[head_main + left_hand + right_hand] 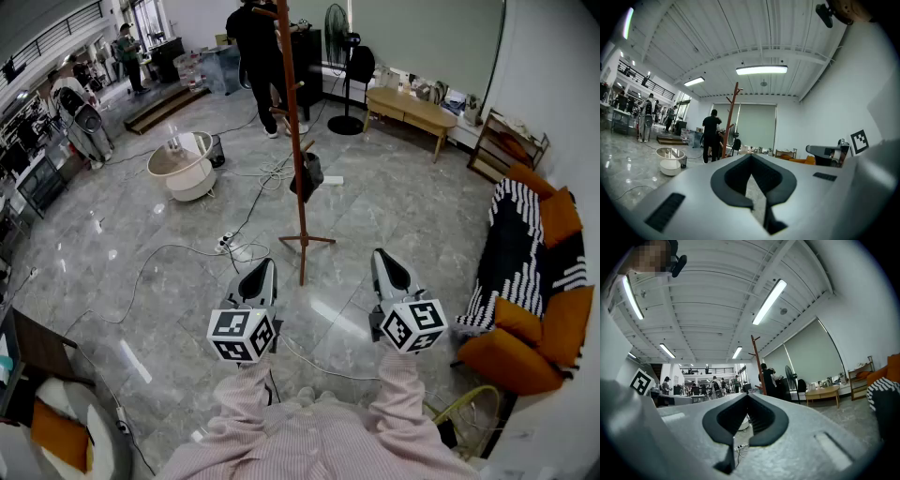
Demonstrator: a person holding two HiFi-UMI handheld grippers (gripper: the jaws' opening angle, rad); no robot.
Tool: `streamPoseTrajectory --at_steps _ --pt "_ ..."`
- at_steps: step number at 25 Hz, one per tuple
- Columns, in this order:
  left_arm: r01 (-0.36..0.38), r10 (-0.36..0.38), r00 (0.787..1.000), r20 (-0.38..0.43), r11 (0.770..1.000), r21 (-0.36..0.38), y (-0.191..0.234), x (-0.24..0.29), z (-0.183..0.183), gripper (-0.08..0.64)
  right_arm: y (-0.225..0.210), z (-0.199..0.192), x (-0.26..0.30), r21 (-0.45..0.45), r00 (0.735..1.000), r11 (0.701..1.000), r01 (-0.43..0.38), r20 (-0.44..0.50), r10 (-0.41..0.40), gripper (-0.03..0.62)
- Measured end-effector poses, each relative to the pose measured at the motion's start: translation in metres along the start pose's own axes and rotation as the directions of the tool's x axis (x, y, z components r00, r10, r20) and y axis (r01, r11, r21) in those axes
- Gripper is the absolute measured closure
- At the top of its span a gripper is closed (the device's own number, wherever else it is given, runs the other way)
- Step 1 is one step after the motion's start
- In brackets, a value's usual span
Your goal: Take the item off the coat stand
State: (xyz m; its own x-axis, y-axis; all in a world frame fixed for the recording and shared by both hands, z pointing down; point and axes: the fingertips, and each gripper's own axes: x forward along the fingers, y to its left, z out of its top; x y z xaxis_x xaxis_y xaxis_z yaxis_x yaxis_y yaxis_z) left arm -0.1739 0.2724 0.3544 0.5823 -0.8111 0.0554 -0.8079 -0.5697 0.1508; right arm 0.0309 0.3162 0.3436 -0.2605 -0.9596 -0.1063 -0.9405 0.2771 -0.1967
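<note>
Hanging low on the reddish-brown wooden coat stand (293, 141), the small black bag-like item (307, 176) lies well ahead of both sets of fingertips, roughly between them. The left gripper (263, 266) and right gripper (380, 255) are closed, empty.

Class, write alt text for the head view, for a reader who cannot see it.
A wooden coat stand rises from a grey tiled floor, a dark bag hanging on it. Nearer the camera, the left gripper and right gripper point toward it, both shut and empty. An orange sofa sits at right.
</note>
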Motion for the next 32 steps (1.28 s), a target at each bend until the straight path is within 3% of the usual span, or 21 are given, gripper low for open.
streamPoseTrajectory --at_steps 10,17,25,32 --pt "-0.009 0.009 1.0 -0.03 1.0 -0.005 -0.01 -0.012 -0.015 0.558 -0.006 -0.011 -0.012 0.022 0.999 0.999 0.042 0.003 -0.042 0.589" --pt "-0.016 0.015 0.999 -0.034 1.0 -0.022 0.003 -0.004 -0.016 0.558 -0.001 -0.014 0.006 0.062 1.0 0.998 -0.006 0.002 0.006 0.589" --pt "-0.012 0.011 1.0 -0.026 0.998 -0.059 0.057 0.045 -0.01 0.558 0.002 -0.027 0.076 0.079 0.996 0.995 -0.067 -0.045 0.071 0.568" --pt "0.017 -0.019 0.999 -0.03 0.998 -0.068 0.101 0.103 -0.004 0.558 -0.009 -0.042 0.148 0.073 0.996 0.996 -0.048 -0.067 0.053 0.55"
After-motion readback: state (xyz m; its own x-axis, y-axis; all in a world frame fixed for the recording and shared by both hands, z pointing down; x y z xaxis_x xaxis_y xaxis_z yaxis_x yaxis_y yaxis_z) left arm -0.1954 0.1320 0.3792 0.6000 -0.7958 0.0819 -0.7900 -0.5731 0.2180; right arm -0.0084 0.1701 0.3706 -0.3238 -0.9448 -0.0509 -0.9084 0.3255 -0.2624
